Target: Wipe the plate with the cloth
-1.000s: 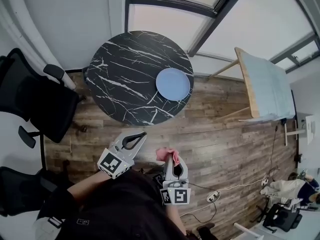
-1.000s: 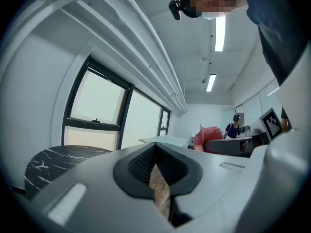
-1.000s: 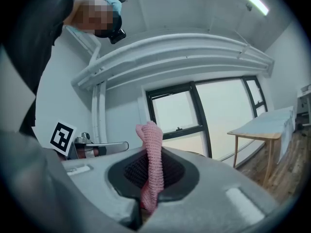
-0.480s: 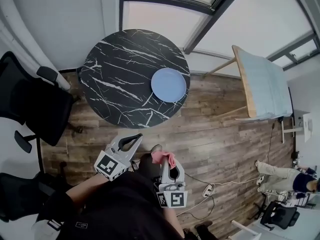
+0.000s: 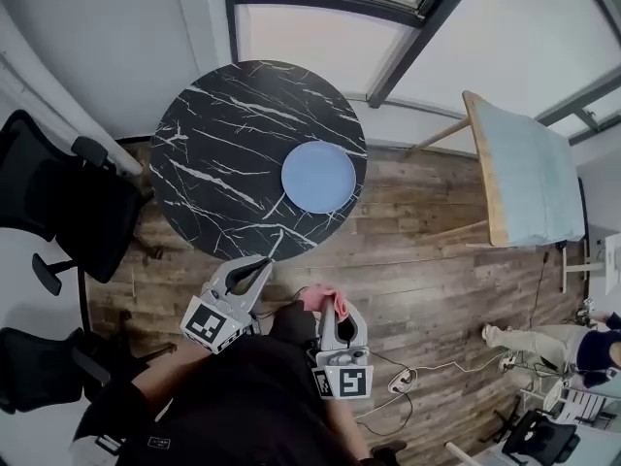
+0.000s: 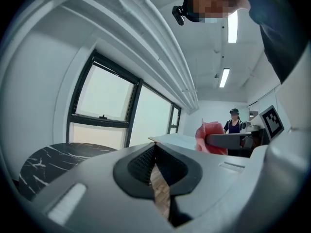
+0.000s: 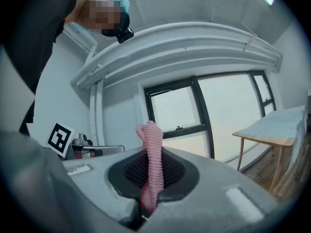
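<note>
Wood floor [image 5: 437,260] is stretching below; only the head view is showing the plate [image 5: 318,177] on the table [image 5: 223,163]. Right gripper [image 7: 151,178] is clamping the cloth [image 7: 149,147], standing upright; left gripper [image 6: 156,154] is sitting clenched, seemingly empty

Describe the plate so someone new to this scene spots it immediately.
Below the window stands a round black marble table on the wood floor. On its right side in the head view, near the edge, lies the plate: a pale blue disc, the only thing on the dark veined top.
</note>
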`<state>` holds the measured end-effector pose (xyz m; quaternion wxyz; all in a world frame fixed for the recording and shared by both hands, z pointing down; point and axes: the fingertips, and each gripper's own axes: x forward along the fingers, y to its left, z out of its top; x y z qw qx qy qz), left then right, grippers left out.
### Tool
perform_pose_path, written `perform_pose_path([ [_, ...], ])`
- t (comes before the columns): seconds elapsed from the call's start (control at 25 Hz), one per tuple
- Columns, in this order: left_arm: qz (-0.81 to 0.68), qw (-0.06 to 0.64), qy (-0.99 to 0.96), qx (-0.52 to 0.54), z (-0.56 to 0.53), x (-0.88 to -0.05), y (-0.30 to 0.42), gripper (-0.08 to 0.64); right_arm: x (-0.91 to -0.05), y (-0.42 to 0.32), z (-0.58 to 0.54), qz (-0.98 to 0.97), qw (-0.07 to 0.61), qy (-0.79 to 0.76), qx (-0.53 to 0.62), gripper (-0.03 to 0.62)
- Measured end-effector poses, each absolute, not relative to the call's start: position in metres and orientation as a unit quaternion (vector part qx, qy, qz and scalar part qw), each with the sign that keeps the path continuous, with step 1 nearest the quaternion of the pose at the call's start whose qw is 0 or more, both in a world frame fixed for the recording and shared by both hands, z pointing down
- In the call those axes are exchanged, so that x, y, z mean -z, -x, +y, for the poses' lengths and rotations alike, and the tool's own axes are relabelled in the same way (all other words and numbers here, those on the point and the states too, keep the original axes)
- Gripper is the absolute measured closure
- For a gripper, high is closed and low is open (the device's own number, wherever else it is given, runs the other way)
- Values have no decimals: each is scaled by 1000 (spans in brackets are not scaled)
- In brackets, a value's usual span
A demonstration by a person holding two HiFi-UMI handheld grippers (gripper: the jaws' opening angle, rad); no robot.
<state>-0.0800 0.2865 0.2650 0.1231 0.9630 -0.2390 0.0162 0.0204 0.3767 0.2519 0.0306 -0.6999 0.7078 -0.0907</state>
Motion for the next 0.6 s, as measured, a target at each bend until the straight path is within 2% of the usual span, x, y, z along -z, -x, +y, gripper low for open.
perform_pose_path([
  [0.28, -293, 117, -949, -16, 273, -256, 26, 558, -248, -83, 353, 747, 31, 657, 99, 583],
  [0.6, -351, 120, -928, -28, 272, -257, -5, 558, -252, -122, 347, 781, 28, 613, 114, 583],
])
